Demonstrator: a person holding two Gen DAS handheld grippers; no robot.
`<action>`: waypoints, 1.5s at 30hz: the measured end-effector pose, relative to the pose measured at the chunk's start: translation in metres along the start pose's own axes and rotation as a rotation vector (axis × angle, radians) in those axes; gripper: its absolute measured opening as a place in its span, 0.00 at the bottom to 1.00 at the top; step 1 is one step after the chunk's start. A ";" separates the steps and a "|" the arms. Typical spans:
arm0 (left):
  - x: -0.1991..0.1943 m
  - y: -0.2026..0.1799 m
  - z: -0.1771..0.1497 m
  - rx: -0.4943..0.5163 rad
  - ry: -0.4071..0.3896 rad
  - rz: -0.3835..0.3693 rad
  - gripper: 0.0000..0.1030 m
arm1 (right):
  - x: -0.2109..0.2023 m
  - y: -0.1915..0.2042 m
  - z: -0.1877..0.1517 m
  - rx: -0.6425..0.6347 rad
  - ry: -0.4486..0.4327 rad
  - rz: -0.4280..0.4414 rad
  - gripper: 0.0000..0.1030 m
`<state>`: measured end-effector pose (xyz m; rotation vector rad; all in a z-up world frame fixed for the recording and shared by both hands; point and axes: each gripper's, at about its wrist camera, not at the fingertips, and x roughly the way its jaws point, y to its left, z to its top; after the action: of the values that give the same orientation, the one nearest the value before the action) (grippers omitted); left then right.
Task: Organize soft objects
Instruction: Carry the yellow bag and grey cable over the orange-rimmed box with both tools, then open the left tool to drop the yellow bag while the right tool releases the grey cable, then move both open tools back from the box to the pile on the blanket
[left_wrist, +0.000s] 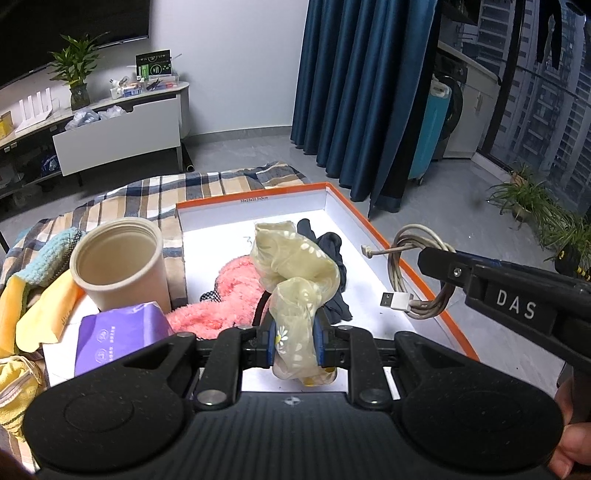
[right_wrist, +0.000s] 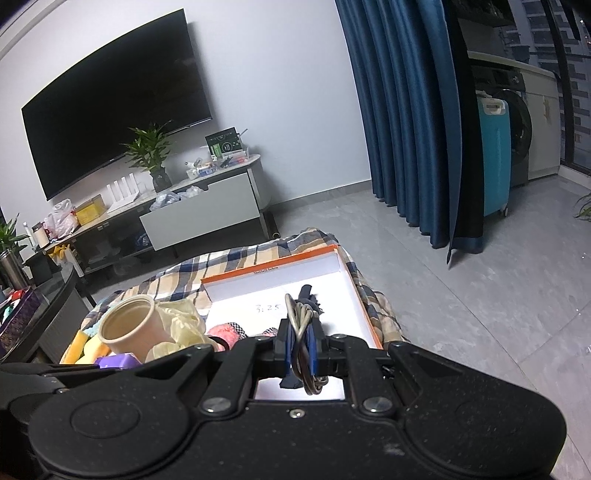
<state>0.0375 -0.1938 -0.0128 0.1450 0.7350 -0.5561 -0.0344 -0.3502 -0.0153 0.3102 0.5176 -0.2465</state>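
Note:
My left gripper (left_wrist: 295, 345) is shut on a sheer yellow-green scarf (left_wrist: 295, 266) with daisy print, held over the white orange-rimmed box (left_wrist: 373, 229). In the box lie a pink fluffy item (left_wrist: 218, 295) and a dark cloth (left_wrist: 334, 251). My right gripper (right_wrist: 303, 349) is shut on a coiled grey USB cable (right_wrist: 301, 321); in the left wrist view the cable (left_wrist: 413, 266) hangs over the box's right rim. The box (right_wrist: 347, 280) also shows in the right wrist view.
A beige paper cup (left_wrist: 118, 258), a purple tissue pack (left_wrist: 118, 332), yellow sponges (left_wrist: 44, 310) and a teal towel (left_wrist: 48, 254) lie left of the box on a plaid cloth (left_wrist: 147, 195). TV cabinet (right_wrist: 199, 214), blue curtain (right_wrist: 402, 110) and plants stand beyond.

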 end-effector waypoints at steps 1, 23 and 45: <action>0.001 0.000 -0.001 0.000 0.002 -0.001 0.21 | 0.001 -0.001 -0.001 0.000 0.002 -0.001 0.12; 0.018 -0.002 -0.006 -0.021 0.050 -0.043 0.41 | 0.009 -0.002 -0.006 -0.017 0.050 -0.020 0.29; -0.050 0.025 0.004 -0.047 -0.074 0.125 0.56 | -0.030 0.047 0.007 -0.062 -0.022 0.084 0.57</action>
<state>0.0226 -0.1529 0.0219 0.1253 0.6615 -0.4222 -0.0420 -0.3044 0.0170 0.2676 0.4881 -0.1519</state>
